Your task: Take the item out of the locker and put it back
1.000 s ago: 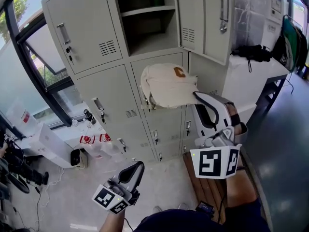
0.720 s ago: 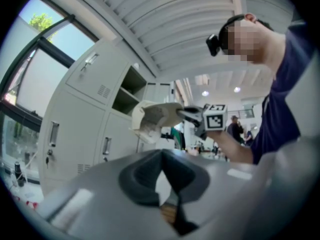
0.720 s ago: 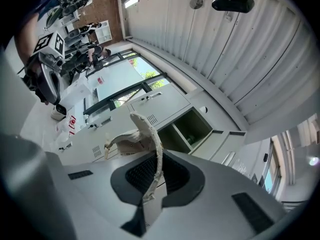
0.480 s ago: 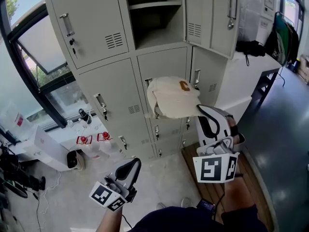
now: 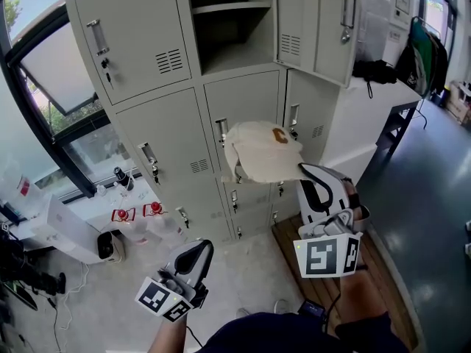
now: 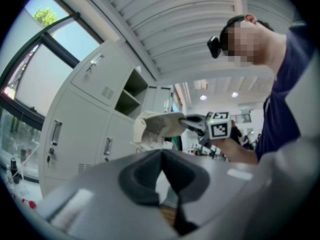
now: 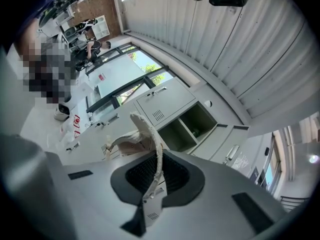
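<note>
- The right gripper (image 5: 302, 169) is squeezed tight on the thin edge of the cap (image 5: 259, 150). The cap sticks out just ahead of this gripper, up in the air, and touches nothing else.
- The left gripper (image 5: 200, 247) hangs lower, down and to the left of the right one. Its two jaws are pressed together with nothing in them.
- Under the right gripper is a wooden bench (image 5: 288, 243) on the floor.
- Just past the cap, ahead of the right gripper, are closed locker doors (image 5: 239, 101). The cap covers part of them.
- Higher up and ahead of the right gripper is the open locker (image 5: 234, 43) with a shelf inside. Its door (image 5: 318, 22) swings out above this gripper.
- Far to the left of the left gripper, small bottles with red labels (image 5: 134, 213) stand near the window (image 5: 66, 87).
- Far to the right of the right gripper, a black bag (image 5: 374, 70) lies on a white surface (image 5: 368, 109).
</note>
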